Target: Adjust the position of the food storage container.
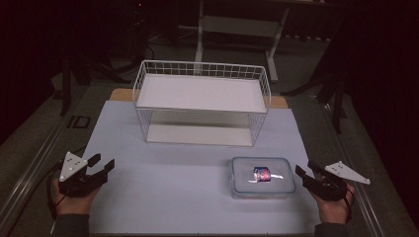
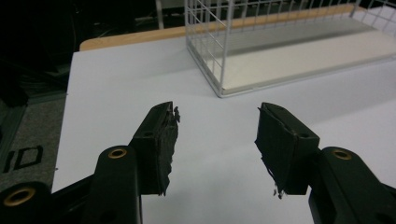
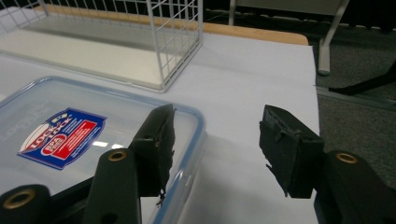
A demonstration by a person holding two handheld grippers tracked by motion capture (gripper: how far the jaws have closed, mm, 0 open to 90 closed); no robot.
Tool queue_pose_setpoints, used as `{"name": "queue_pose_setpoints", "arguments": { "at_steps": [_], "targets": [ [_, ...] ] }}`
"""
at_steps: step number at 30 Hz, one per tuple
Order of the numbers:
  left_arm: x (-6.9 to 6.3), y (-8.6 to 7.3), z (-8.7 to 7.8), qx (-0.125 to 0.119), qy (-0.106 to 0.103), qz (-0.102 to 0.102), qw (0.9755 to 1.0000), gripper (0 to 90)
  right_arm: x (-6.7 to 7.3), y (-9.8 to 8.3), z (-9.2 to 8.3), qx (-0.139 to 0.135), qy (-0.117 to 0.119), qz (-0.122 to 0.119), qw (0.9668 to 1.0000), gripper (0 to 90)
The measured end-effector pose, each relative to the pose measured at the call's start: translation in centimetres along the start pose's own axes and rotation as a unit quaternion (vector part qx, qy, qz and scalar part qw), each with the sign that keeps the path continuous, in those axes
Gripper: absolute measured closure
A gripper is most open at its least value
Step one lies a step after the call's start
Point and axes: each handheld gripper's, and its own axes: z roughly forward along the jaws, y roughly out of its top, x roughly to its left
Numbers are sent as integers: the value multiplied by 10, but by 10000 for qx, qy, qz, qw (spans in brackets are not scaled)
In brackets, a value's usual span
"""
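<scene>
- On the table [image 1: 163, 173], near its front right, the clear lidded container [image 1: 263, 177] lies flat just beside my right gripper [image 1: 307, 174], handy for a grasp at its edge.
- My right fingers [image 3: 156, 144] stand wide, holding nothing, 1 above the lid's rim.
- My left gripper [image 1: 100, 165] waits well apart, fingers [image 2: 159, 140] wide and empty.
- The white wire rack [image 1: 202, 101] stands behind, both shelves bare.
- The lid's sticker [image 3: 63, 137] seems to read "LOCK & LOCK".

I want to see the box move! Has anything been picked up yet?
Not yet. The plastic box lies on the table, lid on, in front of the wire rack. The right gripper waits open beside the box; the left gripper is open, away from it. Grabbing and moving are left.
</scene>
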Motion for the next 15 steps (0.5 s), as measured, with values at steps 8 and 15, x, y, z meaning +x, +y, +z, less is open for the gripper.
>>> {"name": "queue_pose_setpoints", "arguments": {
  "at_steps": [8,15],
  "targets": [
    [0,2,8,2,66,13,10000,451,1,-3,6,119,-58,-1,9999,459],
    [2,2,10,23,81,-50,10000,450,1,-5,8,216,24,-117,9997,671]
  ]
}}
